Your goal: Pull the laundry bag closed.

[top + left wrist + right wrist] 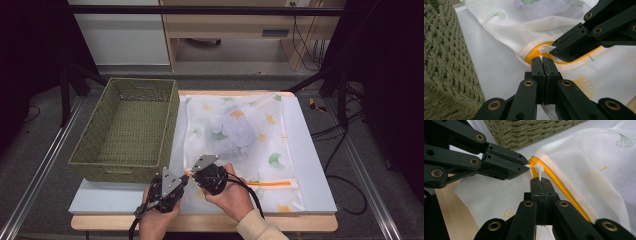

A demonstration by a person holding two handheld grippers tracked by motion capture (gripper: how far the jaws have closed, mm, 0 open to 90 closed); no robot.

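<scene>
- We see a white mesh laundry bag (240,135) lying flat on the white worktop (315,165), just right of a green woven basket (130,130) whose long side it touches or nearly touches.
- The bag is a thin, see-through net printed with scattered fan-shaped leaves in green and orange-yellow, and a pale lilac bundle (236,134) shows through it near the middle.
- An orange zipper (267,183) runs along the bag's near edge; in the left gripper view its yellow-orange tape (534,53) curves round the bag's near-left corner.
- A small white pull tab (538,170) sits at the end of that zipper, at the corner nearest the basket.
- The left hand-held gripper (543,61) has its jaws pressed together on the bag's fabric at that corner, just beside the zipper end.
- The right hand-held gripper (540,181) has its jaws pressed together on the white pull tab, which sticks up from between their tips.
- In the high view both tools meet at the bag's near-left corner, tips almost touching, with a hand (157,217) behind the left one and another hand (231,197) with a cream sleeve behind the right one.
- We can read no brand, label or writing on the bag, the basket or the tools.
</scene>
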